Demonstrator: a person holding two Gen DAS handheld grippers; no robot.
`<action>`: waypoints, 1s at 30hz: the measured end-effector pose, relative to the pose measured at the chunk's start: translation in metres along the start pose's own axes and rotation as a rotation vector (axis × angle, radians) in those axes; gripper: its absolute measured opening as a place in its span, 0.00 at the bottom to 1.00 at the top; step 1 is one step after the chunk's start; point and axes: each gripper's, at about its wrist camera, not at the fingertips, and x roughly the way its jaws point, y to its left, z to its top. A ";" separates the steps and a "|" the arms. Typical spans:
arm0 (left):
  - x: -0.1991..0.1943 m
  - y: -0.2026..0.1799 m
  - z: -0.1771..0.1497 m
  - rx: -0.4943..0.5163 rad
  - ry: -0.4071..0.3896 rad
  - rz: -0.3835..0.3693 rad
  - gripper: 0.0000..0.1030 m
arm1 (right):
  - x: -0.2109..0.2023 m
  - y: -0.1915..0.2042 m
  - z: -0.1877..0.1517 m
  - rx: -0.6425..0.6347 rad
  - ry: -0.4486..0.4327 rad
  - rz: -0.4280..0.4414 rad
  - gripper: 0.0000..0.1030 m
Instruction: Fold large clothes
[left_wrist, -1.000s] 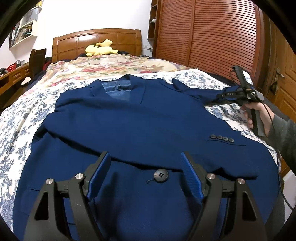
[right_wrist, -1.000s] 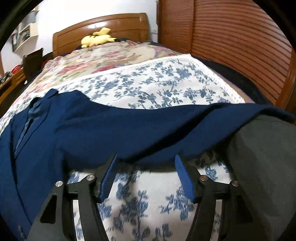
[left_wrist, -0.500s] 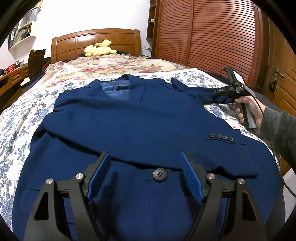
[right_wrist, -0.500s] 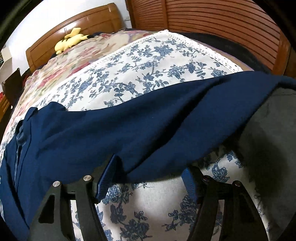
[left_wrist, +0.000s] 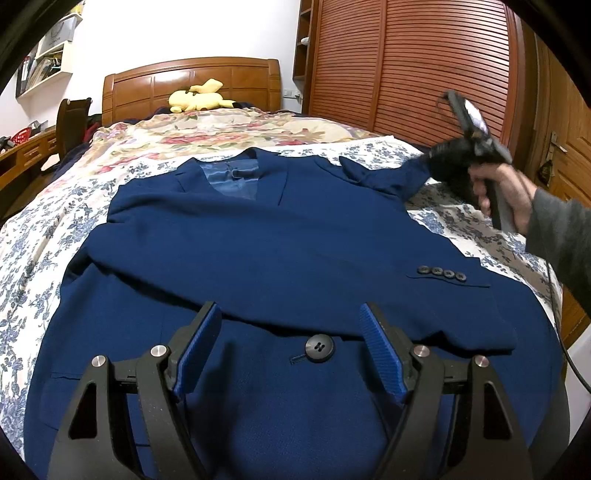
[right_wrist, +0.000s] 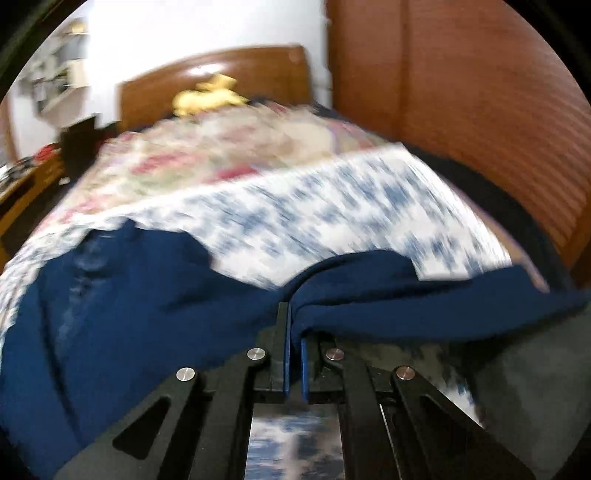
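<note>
Navy-blue woven suit jacket (left_wrist: 295, 236) lies face up across the bed, spread over a white sheet with a blue flower print (left_wrist: 33, 236), collar toward the headboard. Nearest my left camera, my left gripper (left_wrist: 291, 350) hangs just above the jacket's front with its blue-padded fingers (left_wrist: 197, 347) spread wide and holding nothing; a round black button (left_wrist: 319, 347) sits on the cloth between them. Beyond that, one sleeve is folded across the chest, its cuff with a row of four small dark buttons (left_wrist: 441, 273) lying toward the right edge. Further right, my right gripper (right_wrist: 293, 332) has its fingers pressed together on a fold of the other sleeve (right_wrist: 369, 291), which rises off the sheet toward the gripper. The right view is smeared by motion blur, so I can't make out finer detail there. From the left camera I see my right hand (left_wrist: 506, 192) around the handle. Farther back lies a cream bedspread with red flowers (left_wrist: 207, 129), then a yellow plush toy (left_wrist: 197, 98) against the wooden headboard (left_wrist: 192, 79), with a slatted brown wardrobe (left_wrist: 406, 66) to the right.
</note>
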 end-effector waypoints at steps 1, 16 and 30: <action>0.000 0.001 0.000 0.001 0.001 -0.001 0.76 | -0.010 0.008 0.000 -0.026 -0.020 0.025 0.04; -0.001 0.001 0.001 0.002 -0.001 -0.001 0.76 | -0.066 0.106 -0.053 -0.340 0.071 0.306 0.04; 0.000 0.001 0.001 0.001 -0.002 -0.001 0.76 | -0.098 0.114 -0.049 -0.381 0.029 0.238 0.44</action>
